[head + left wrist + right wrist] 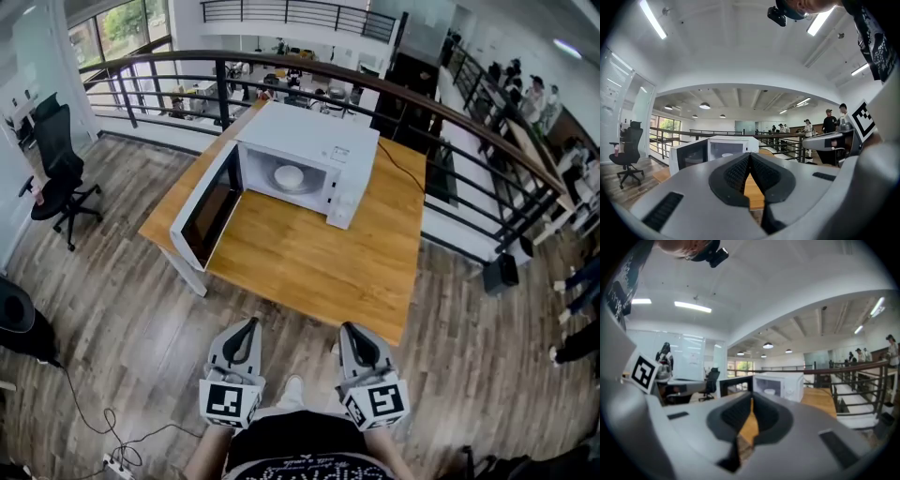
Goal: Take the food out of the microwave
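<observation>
A white microwave [309,161] stands at the back of a wooden table [309,253], its door [208,208] swung wide open to the left. Inside it rests a white bowl [289,175] of food. Both grippers hover side by side short of the table's near edge, well away from the microwave. My left gripper [249,324] is shut and holds nothing. My right gripper [349,329] is shut and empty too. In the left gripper view the microwave [726,146] shows ahead past the closed jaws; the right gripper view shows the microwave [780,385] too.
A black railing [309,80] curves behind and to the right of the table. A black office chair [58,164] stands at the left on the wood floor. A power strip and cable [117,459] lie at the lower left. People stand at the far right.
</observation>
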